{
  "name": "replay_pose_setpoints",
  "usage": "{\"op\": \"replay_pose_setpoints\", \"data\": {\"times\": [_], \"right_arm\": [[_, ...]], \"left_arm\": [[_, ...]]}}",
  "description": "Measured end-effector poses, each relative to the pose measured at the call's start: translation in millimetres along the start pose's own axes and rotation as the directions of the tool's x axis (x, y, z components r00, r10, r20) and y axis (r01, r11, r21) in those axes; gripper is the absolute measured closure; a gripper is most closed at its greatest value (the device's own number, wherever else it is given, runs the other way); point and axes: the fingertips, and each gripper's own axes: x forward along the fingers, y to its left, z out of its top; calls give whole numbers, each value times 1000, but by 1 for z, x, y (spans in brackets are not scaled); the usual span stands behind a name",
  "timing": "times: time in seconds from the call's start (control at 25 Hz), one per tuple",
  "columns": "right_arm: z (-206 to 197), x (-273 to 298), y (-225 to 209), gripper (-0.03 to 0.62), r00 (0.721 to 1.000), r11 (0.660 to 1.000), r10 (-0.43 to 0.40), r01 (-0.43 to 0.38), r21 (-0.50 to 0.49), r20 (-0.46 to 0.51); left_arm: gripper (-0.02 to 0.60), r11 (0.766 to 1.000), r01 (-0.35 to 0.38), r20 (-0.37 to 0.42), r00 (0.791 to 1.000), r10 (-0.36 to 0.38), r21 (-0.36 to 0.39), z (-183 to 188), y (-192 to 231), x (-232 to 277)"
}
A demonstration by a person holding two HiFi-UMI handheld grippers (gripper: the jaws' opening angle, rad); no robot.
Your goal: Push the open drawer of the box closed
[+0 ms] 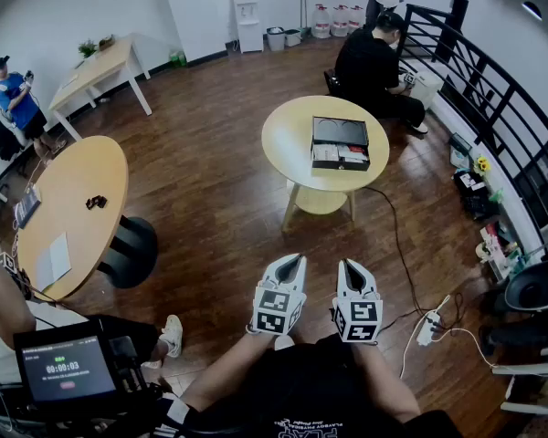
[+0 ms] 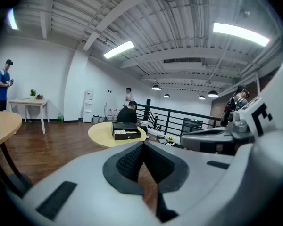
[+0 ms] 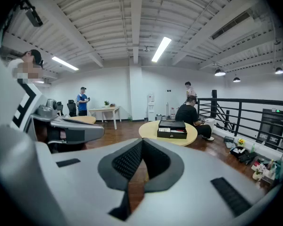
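Drawer (image 1: 340, 157) open — box (image 1: 340, 130) on table (image 1: 288, 140)

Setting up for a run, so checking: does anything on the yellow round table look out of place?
Only the drawer of the box: it stands pulled out on the near side instead of sitting flush. Nothing looks spilled, tipped or damaged.

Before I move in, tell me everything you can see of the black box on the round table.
The black box is low and rectangular, with a flat dark top that looks like metal or plastic. It sits flat near the middle of the round light-wood table, and as far as the views show, nothing else touches it. Its drawer is pulled out on the side facing the head camera, showing white compartments and a bit of red. A seated person is beyond the table, not touching the box.
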Motion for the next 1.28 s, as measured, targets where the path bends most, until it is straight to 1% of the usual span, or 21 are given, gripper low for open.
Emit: {"op": "replay_pose_setpoints", "data": {"times": [0.12,0.28,0.52,0.68,0.84,1.04,1.28], "right_arm": [[-1,-13,6,589,1000,1000,16,-16,24,-10],[2,-19,4,589,1000,999,4,-4,44,-6],[-9,33,-19,589,999,996,7,-4,84,-32],[5,78,-42,589,999,996,25,-23,88,-28],[19,134,-60,589,998,995,59,-57,85,-29],[31,153,-73,589,994,992,101,-98,79,-40],[41,195,-110,589,992,990,116,-112,82,-43]], "left_arm": [[581,1000,0,-15,1000,0,-5,-7,-6,-9],[581,999,14,-25,1000,-15,-29,-3,-11,-8],[581,999,27,-58,998,-28,-28,-7,13,49],[581,1000,8,-62,998,-9,-25,9,30,89],[581,999,-24,-62,998,22,-33,24,60,137],[581,997,-61,-67,996,58,-39,40,63,155],[581,995,-92,-79,993,88,-38,55,75,201]]}}
